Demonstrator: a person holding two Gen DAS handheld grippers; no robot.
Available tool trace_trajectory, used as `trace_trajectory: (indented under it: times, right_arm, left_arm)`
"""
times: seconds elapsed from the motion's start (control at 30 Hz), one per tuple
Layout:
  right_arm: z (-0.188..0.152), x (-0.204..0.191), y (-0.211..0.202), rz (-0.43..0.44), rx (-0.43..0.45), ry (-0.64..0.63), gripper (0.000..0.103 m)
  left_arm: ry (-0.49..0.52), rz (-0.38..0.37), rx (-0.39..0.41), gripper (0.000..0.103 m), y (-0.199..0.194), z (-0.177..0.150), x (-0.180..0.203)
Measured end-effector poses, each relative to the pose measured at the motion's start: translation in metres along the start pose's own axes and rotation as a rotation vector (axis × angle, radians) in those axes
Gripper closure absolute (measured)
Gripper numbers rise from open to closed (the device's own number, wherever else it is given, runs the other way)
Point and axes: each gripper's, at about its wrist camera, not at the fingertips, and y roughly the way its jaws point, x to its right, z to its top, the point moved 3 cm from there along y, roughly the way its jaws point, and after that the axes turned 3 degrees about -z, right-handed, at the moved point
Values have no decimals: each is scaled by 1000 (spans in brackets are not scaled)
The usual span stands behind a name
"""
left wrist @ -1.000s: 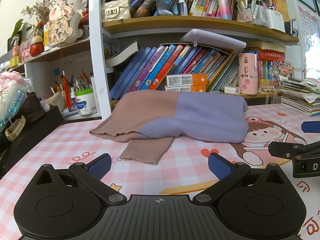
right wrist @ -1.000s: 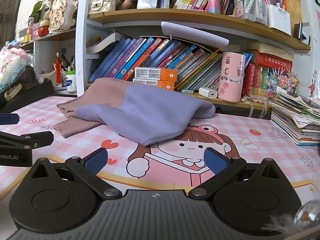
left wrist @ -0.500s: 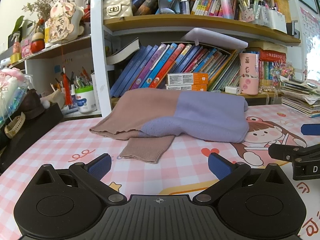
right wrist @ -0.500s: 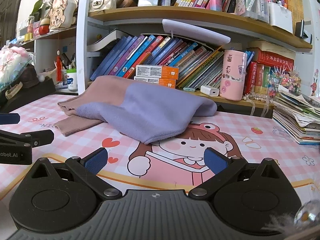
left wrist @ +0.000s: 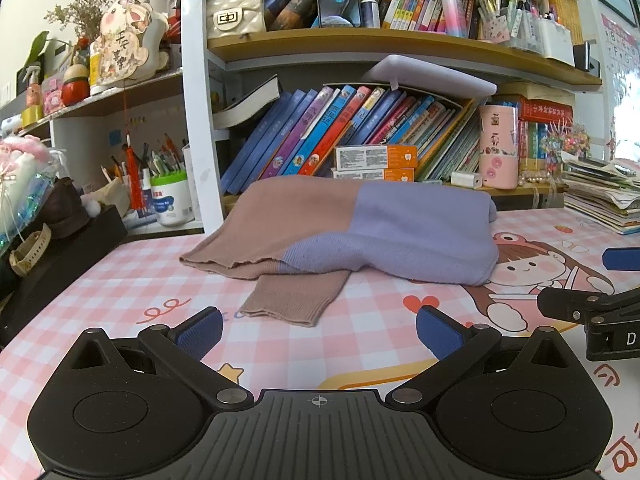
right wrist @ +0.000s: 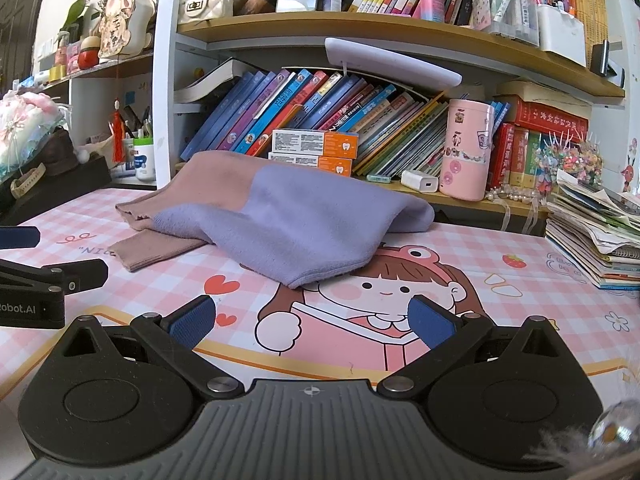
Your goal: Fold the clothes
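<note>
The sweater (left wrist: 352,232), half brown and half lilac, lies in a loose bundle toward the back of the pink checked surface (left wrist: 120,288), just in front of the bookshelf (left wrist: 360,44), with one brown sleeve (left wrist: 296,296) poking out toward us. To my eye the next fold should start with that stray sleeve: pinch it near the cuff, lay it flat over the body, then smooth before folding across. The left tongs (left wrist: 319,330) stand wide apart, holding nothing, short of the cuff. The right tongs (right wrist: 312,320) are equally spread and empty, hovering over the surface, near the lilac edge.
</note>
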Motion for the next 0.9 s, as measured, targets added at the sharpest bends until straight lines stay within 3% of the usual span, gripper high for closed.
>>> trace_trajectory:
  times: [0.9]
  right_arm:
    - [1,0,0,1,-2,0,0]
  left_arm:
    - [-6,0,-5,0,1,0,-2]
